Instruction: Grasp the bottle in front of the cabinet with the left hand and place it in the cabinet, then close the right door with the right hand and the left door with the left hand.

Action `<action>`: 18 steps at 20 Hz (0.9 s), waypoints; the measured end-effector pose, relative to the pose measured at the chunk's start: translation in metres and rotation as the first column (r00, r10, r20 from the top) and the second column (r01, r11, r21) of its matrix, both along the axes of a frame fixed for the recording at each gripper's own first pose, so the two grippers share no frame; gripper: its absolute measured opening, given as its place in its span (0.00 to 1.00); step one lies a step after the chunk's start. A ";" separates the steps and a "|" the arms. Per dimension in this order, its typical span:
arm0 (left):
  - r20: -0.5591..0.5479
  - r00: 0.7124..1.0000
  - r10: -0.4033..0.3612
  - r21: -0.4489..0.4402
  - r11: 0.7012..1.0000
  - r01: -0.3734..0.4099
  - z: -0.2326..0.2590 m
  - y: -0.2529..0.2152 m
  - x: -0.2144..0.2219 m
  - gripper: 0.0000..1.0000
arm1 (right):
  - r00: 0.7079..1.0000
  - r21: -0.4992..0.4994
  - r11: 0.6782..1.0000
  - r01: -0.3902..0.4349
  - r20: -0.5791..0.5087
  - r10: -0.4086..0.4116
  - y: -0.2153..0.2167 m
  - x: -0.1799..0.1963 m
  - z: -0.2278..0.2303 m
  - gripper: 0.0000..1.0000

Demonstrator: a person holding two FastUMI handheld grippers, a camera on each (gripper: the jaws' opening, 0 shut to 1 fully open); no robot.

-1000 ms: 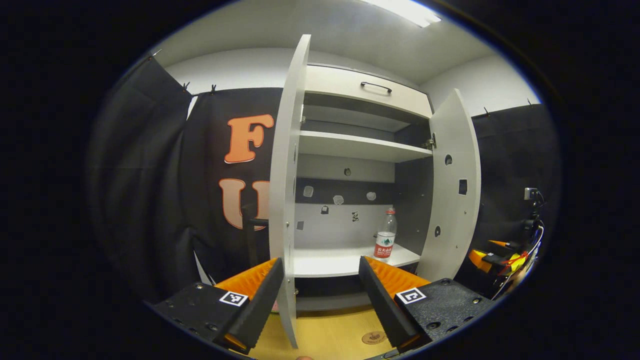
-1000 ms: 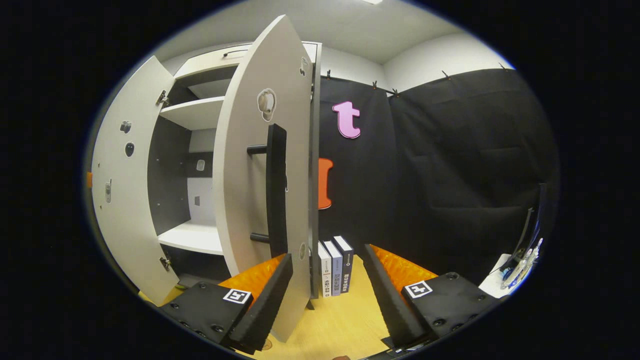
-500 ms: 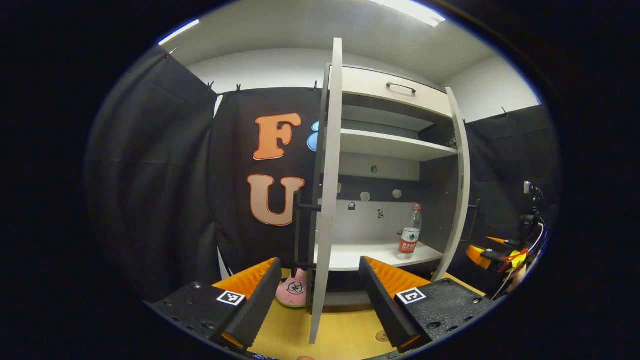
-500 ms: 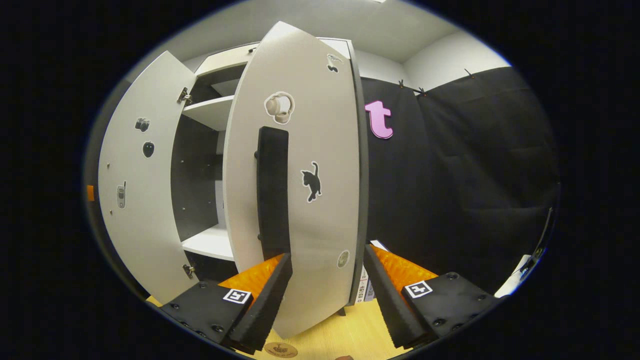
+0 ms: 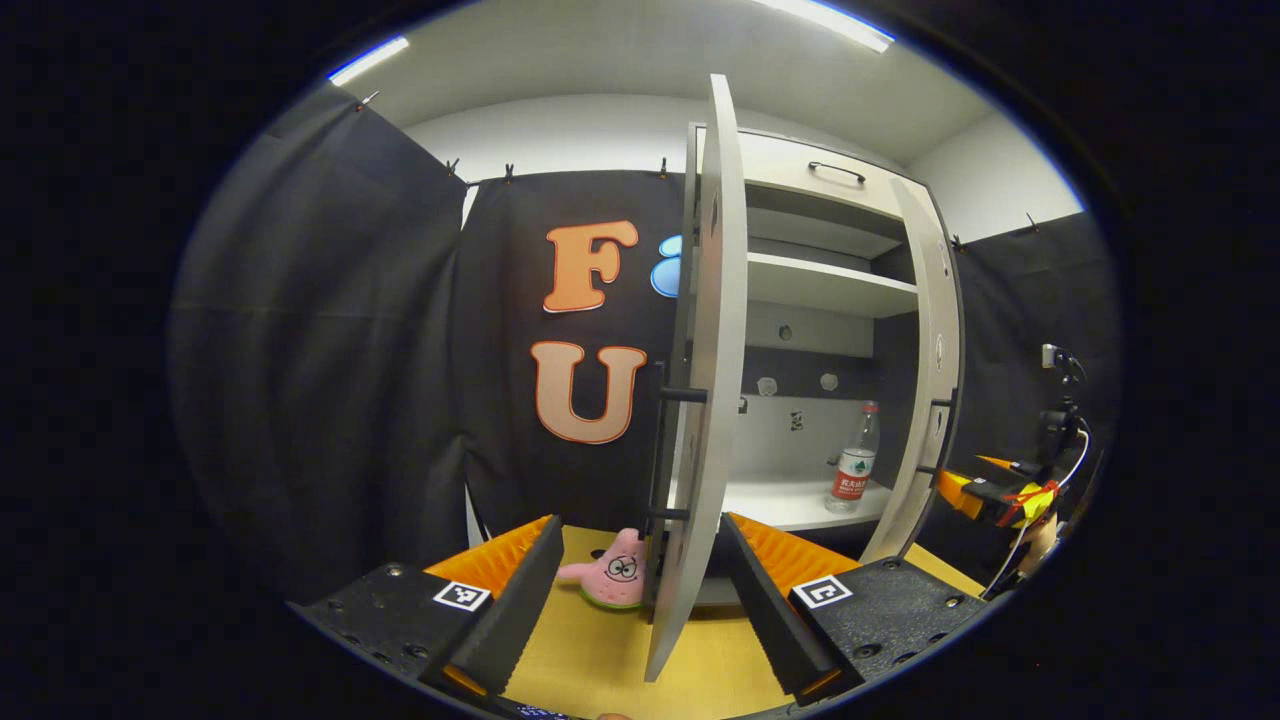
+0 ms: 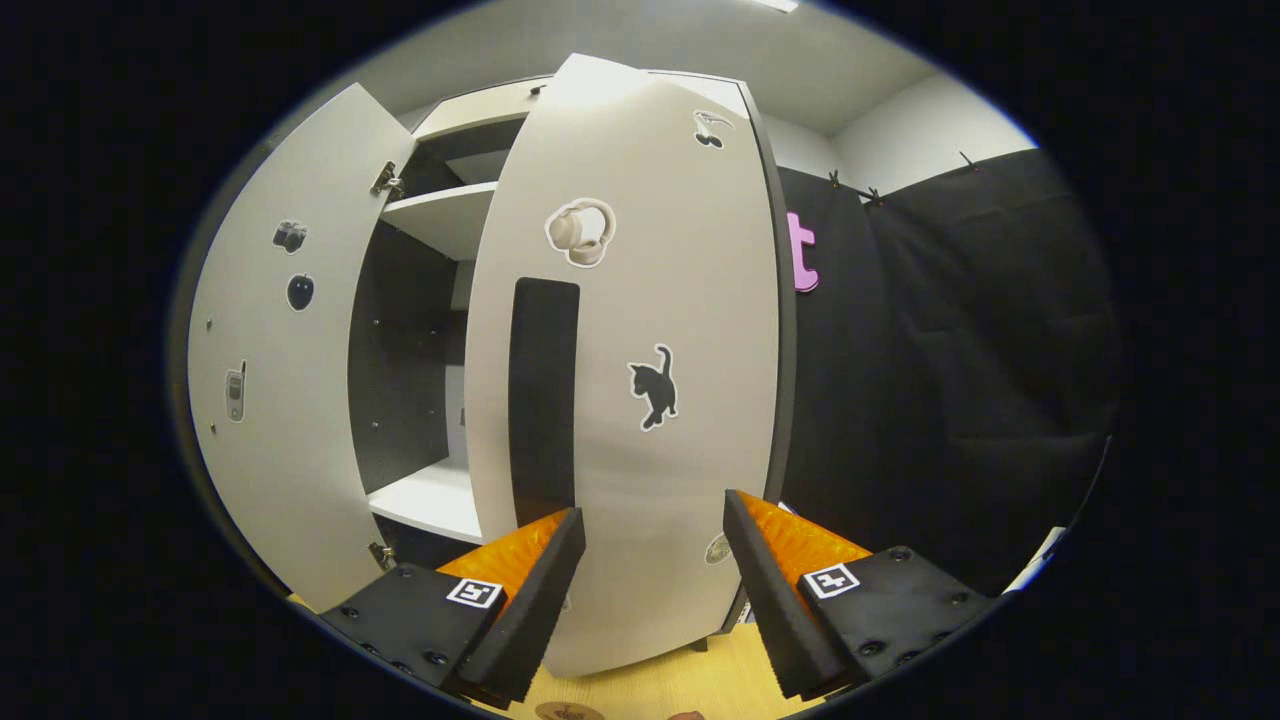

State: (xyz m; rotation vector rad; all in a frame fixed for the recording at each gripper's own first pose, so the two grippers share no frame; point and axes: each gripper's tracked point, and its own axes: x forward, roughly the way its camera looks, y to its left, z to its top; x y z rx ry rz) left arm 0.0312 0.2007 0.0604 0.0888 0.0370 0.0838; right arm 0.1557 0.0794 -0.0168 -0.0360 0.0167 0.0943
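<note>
bottle (image 5: 853,468) stands upright near the right edge of the cabinet's lower shelf (image 5: 775,500). both your hand-held grippers, left (image 5: 640,590) and right (image 6: 648,590), are wide open and empty. right door (image 6: 640,400) is stiff, light, hinged: push its flat face beside the black handle (image 6: 543,390).

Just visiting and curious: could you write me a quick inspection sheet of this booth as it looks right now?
Surface: yellow wooden floor.
Job's things: bottle upright on the cabinet's lower shelf; right door partly closed; left door open.
Clutter: pink star plush beside the left door.
Grippers: left gripper open; right gripper open, against the right door.
Cables: white cable at the far right.
Surroundings: black cloth wall, white ceiling.
</note>
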 end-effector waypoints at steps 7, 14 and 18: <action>-0.020 0.998 0.053 -0.008 0.999 -0.053 -0.012 0.028 0.007 0.95 | 1.000 -0.002 1.000 -0.015 -0.010 0.015 0.009 0.007 -0.001 0.93; -0.051 0.997 0.055 -0.033 0.998 -0.057 -0.036 0.046 0.024 0.96 | 1.000 0.001 1.000 -0.006 -0.014 0.006 0.016 0.016 -0.002 0.93; -0.075 0.996 0.049 -0.043 0.998 -0.052 -0.053 0.055 0.039 0.95 | 1.000 0.005 1.000 0.001 -0.014 -0.001 0.021 0.022 -0.003 0.93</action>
